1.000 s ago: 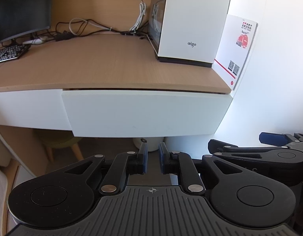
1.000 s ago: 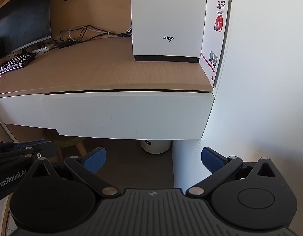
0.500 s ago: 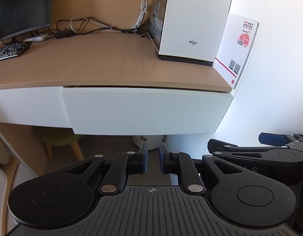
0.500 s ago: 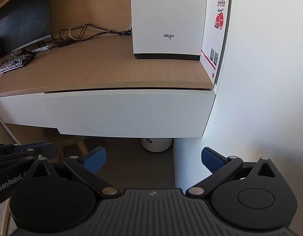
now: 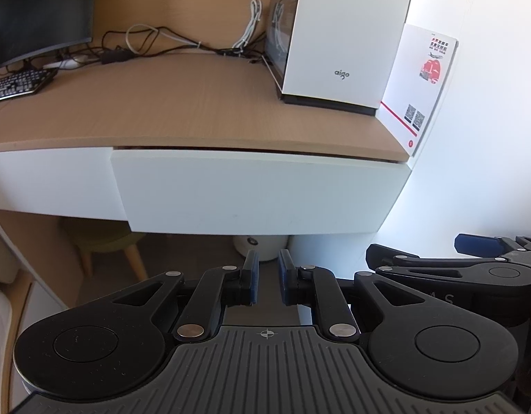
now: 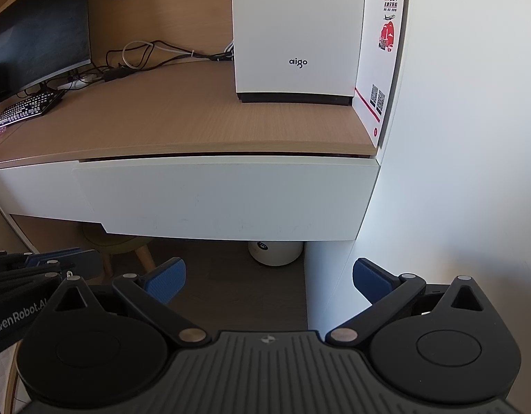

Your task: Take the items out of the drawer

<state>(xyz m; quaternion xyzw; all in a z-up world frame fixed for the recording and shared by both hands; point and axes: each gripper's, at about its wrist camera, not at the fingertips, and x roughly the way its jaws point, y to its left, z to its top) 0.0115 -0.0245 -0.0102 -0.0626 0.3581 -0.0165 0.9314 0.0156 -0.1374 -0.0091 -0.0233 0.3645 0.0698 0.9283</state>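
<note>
Nearest the cameras, the left gripper [image 5: 265, 281] holds its 2 blue pads drawn close with only a narrow slot between them and nothing inside, a posture that suits waiting rather than grasping. The right gripper [image 6: 269, 281] has its jaws spread wide and is likewise empty, which reads as the hand being readied to catch an edge. In the left wrist view it shows at 3 o'clock, just beside the left tool.

Beyond both tools, at 12 o'clock, the drawer [image 6: 227, 196] is a plain white front under the wooden desk [image 6: 196, 120], pushed in apart from a thin dark gap along its top edge. No handle shows, so the likely grip is the lower lip, which hangs below the neighbouring panel; that may be why both tools sit low, under the front. Whatever the drawer holds is hidden, so the task is judged barely begun: opening comes first.

Under the desk, at 12 o'clock past the drawer's lip, a white round container [image 6: 276, 252] stands on the floor, with a stool [image 5: 103, 241] at 10 o'clock.

Farther back on the desktop, a white computer case [image 5: 348, 34] stands at 1 o'clock beside a leaflet [image 5: 420, 86] leaning on the wall. Cables [image 5: 155, 41], a keyboard [image 5: 17, 84] and a monitor [image 5: 34, 10] fill 10 to 11 o'clock.
</note>
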